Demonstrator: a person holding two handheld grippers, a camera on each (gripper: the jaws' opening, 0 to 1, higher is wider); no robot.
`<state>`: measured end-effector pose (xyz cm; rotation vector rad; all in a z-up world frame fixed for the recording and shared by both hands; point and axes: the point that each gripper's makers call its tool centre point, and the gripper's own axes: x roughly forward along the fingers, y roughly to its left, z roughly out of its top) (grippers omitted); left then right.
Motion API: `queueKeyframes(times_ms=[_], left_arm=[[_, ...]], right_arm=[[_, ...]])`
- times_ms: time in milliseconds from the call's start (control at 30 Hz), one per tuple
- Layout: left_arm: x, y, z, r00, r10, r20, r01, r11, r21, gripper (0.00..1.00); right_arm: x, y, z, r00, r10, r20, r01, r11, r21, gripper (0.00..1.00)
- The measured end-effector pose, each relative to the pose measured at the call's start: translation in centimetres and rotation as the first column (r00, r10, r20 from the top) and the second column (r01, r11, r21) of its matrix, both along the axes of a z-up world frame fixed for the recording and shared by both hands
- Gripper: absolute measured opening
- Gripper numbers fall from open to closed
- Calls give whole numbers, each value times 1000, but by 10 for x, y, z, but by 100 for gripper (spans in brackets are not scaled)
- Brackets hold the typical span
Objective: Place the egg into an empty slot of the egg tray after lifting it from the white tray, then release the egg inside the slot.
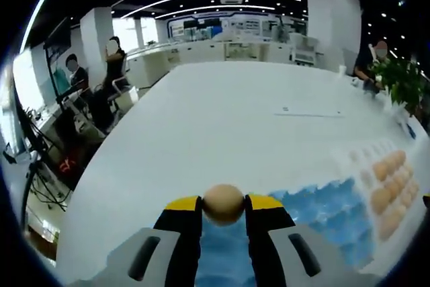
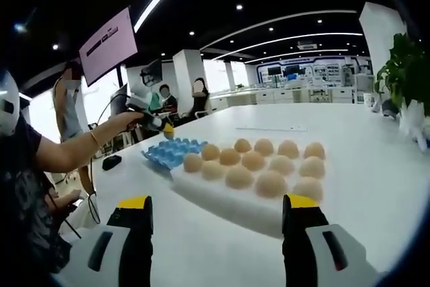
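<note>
The left gripper [image 1: 224, 208] is clenching an egg [image 1: 223, 203] between its yellow-tipped jaws, hovering over the blue egg tray [image 1: 329, 213]. Beside that tray, the white tray [image 2: 228, 201] of eggs is sitting on the white surface [image 1: 228, 119]. The right gripper [image 2: 218, 223] is gaping wide before the white tray.

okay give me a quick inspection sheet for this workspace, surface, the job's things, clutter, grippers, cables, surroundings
Surface: white table, long.
Job's things: egg in the left gripper; blue egg tray below it; white tray full of eggs.
Clutter: paper sheet; dark small object.
Grippers: left shut on egg; right gripper open, facing white tray.
Cables: some beside the table.
Surroundings: office hall, seated people, potted plant, wall screen.
</note>
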<state>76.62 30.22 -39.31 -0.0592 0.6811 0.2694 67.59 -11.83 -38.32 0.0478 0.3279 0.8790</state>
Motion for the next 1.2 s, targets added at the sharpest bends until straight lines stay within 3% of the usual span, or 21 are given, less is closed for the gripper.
queueKeyframes(times_ms=[200, 367, 700, 1000, 1200], left_arm=[[1, 7, -8, 1000, 3, -10, -3, 1000, -4, 24], [0, 0, -8, 1000, -14, 12, 14, 1000, -11, 24], [-3, 0, -27, 1000, -12, 6, 13, 1000, -27, 24], [-2, 6, -29, 1000, -15, 15, 15, 1000, 15, 25], [-3, -2, -28, 999, -39, 29, 38, 998, 46, 25]], right_arm=[[-2, -4, -2, 1000, -6, -3, 6, 1000, -10, 82], [-2, -5, -1, 1000, -15, -5, 15, 1000, -1, 82], [-4, -9, -6, 1000, -24, -15, 24, 1000, -9, 82], [-3, -10, -4, 1000, -27, -13, 27, 1000, -2, 82], [-4, -10, -5, 1000, -23, -14, 23, 1000, -2, 82]])
